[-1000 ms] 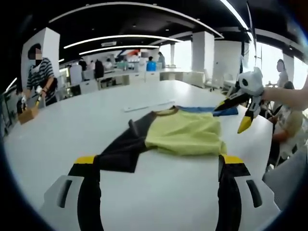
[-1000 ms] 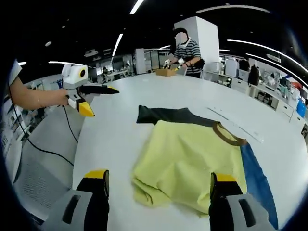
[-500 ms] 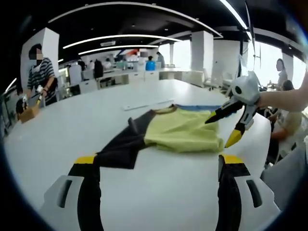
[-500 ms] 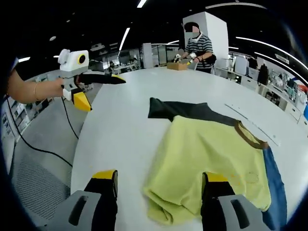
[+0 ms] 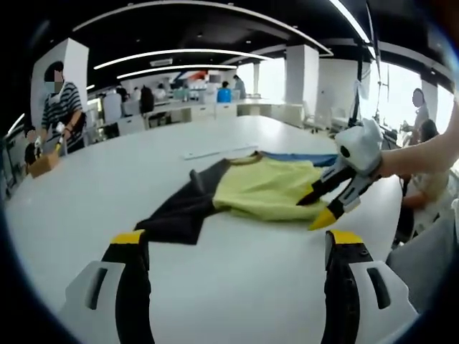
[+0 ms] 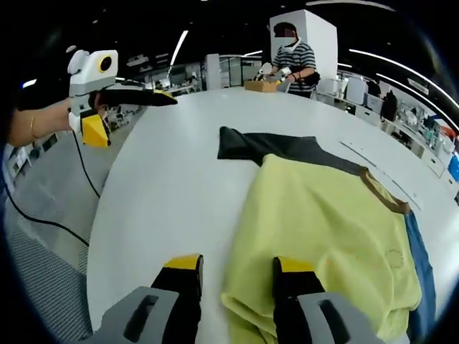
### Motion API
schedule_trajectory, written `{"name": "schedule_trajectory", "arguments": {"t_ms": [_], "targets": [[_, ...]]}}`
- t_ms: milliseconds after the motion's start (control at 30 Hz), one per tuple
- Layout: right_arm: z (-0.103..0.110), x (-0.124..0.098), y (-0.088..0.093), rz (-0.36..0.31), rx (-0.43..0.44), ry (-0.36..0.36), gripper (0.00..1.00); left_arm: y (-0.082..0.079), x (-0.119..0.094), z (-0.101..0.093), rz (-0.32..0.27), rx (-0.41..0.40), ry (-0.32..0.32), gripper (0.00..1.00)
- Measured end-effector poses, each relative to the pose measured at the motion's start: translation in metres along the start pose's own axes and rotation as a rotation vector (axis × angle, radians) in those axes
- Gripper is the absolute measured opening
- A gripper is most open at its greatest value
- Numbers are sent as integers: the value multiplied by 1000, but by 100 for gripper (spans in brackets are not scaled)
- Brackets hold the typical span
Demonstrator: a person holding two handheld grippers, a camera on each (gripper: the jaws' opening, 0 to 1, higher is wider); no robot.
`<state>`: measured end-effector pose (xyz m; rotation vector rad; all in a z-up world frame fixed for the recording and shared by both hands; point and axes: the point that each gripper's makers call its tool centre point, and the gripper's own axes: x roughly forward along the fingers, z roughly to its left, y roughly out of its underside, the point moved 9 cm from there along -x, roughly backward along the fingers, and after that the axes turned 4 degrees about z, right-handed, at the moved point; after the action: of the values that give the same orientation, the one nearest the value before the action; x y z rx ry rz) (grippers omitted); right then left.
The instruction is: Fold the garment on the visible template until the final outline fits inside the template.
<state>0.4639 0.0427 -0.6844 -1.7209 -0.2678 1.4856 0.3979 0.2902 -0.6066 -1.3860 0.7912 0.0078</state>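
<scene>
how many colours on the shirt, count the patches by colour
yellow body: 1
black sleeve: 1
blue sleeve: 1
brown collar: 1
total: 4

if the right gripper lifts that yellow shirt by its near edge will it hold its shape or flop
Likely flop: the yellow shirt lies limp and bunched in folds at its near edge by the right gripper, so it should drape. It looks thin and light. Pushed across the smooth white table, it would probably wrinkle rather than slide whole.

Striped-shirt person (image 6: pixel 292 59) at cardboard box (image 6: pixel 260 86); white pillar (image 5: pixel 302 77).
</scene>
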Motion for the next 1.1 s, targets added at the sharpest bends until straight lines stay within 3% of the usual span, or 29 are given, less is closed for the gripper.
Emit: {"name": "schedule_trajectory", "arguments": {"t_ms": [233,433,533,800,1100], "targets": [[-6,5,2,11,-8,73,18,2,1,0,8,5,-3,98],[-8,6,3,-6,-3,105,10,3,1,0,1,1,-1,99],[-10,4,2,-15,17,99,0,6,1,0,6,-2,0,98],[-13,-12,-11,-38,-11,81,0,8,2,-1,16,0,5,98],[-29,-39,-34,-107,3,89,0,10,4,-2,22,2,12,98]]}}
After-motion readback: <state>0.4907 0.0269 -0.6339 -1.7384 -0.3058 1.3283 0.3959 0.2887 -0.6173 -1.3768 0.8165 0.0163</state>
